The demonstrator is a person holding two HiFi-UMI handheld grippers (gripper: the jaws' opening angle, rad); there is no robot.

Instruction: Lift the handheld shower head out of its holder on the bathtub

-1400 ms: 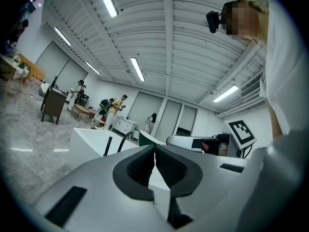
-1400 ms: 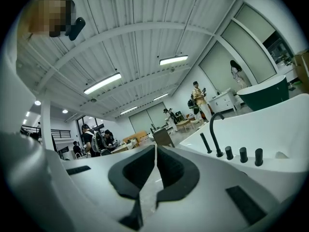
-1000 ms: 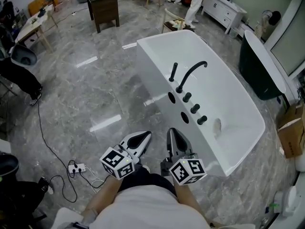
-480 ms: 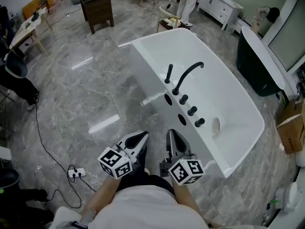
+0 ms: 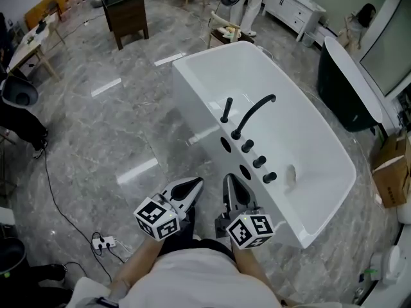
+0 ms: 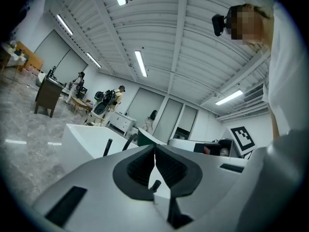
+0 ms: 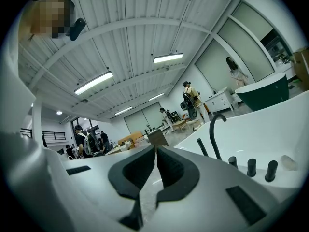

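Note:
The black handheld shower head (image 5: 227,110) stands upright in its holder on the near rim of the white bathtub (image 5: 192,101), just left of the curved black spout (image 5: 253,111). Three black knobs (image 5: 259,162) line the rim nearer to me. Both grippers are held side by side low in the head view, pointing at the tub and well short of the shower head. My left gripper (image 5: 189,188) is shut and holds nothing, and my right gripper (image 5: 231,183) is the same. The shower head (image 6: 107,148) shows beyond the left jaws, and the shower head (image 7: 202,147) and spout (image 7: 216,129) beyond the right jaws.
A dark green tub (image 5: 347,88) stands at the right with a cardboard box (image 5: 392,172) beside it. A dark wooden cabinet (image 5: 125,11) and people are at the back. A cable and power strip (image 5: 103,241) lie on the marble floor at my left.
I have moved forward with both grippers toward the tub, and the tub's near corner now lies closer to the jaws. Both grippers stayed shut.

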